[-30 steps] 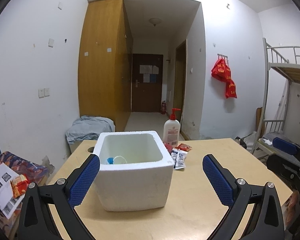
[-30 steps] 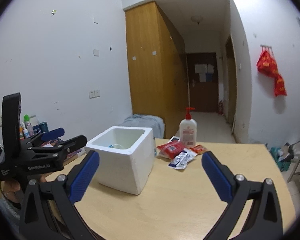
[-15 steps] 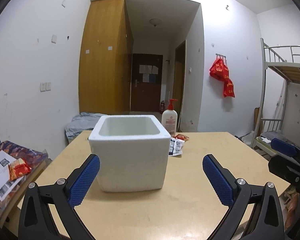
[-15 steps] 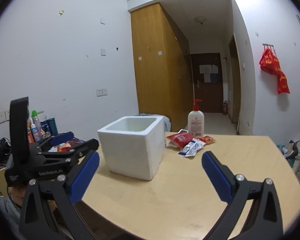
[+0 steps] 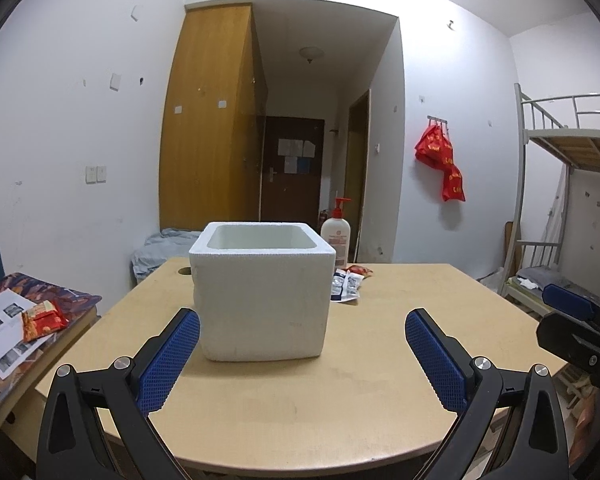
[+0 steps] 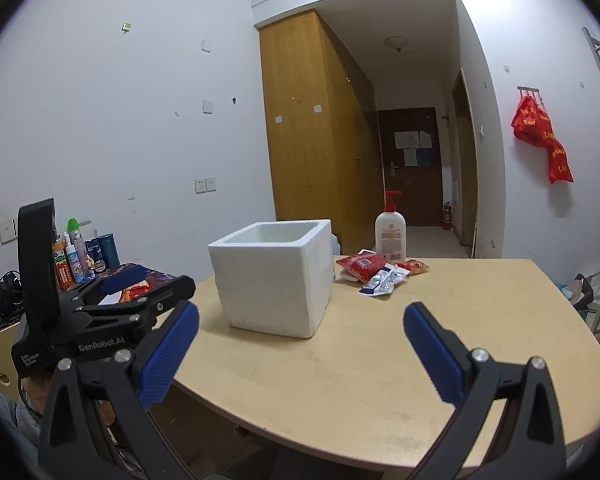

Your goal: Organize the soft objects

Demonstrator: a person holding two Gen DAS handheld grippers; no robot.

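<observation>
1. The left claw [image 5: 302,334] hovers low over the near edge of the wooden counter [image 5: 380,380], its two blue-padded fingers spread wide with nothing between them.
2. The right claw [image 6: 301,330] is likewise fully spread and holds nothing; it hangs over the counter's near edge, to the right of the left one.
3. A white foam box [image 5: 262,296] stands upright on the counter, open at the top — straight ahead of the left claw and apart from its fingertips. From this low angle the inside floor of the box cannot be seen.
4. The soft packets lie in a small heap behind and to the right of the box: a red packet [image 6: 361,265], a blue-and-white packet [image 6: 382,282] resting partly over it, and a smaller orange-red packet [image 6: 416,266] at the far end.
5. A white pump bottle [image 6: 390,232] with a red pump stands upright just behind the heap, near the counter's far edge.
6. In the right wrist view the left claw's black body sits to the left of the box — off the counter's left side.
7. On a lower side table to the left lie papers and a red snack bag [image 5: 44,318].
</observation>
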